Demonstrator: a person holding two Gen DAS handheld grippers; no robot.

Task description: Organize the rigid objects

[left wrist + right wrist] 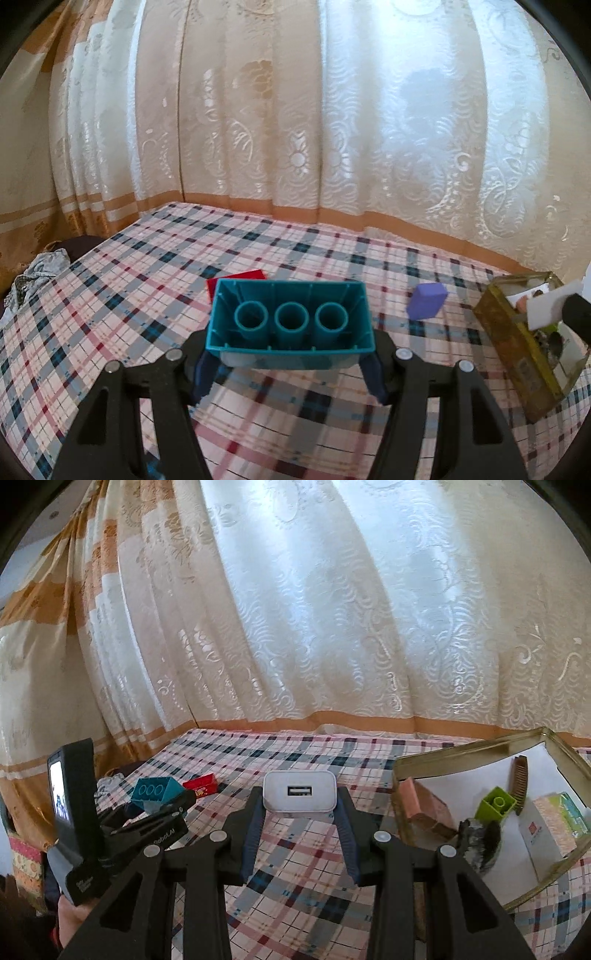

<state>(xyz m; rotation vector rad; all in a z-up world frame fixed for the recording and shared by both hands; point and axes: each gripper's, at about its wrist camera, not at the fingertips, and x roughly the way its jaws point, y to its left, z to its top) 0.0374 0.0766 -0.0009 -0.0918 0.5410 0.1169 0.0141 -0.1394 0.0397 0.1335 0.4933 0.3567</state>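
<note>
Hovering above a plaid cloth (110, 295), a teal block (290, 319) is being gripped hollow side up by the left gripper (290, 363), its jaws partly closed against the block's ends. A white charger (299, 790) is being clamped by the right gripper (300, 812), its jaws narrowed on the charger's sides, USB port facing the camera. A red box (201, 784) and a purple block (426, 301) are being left lying farther off on the cloth. At right, a green block (495, 806) is being kept in a gold-rimmed tray (461, 747).
</note>
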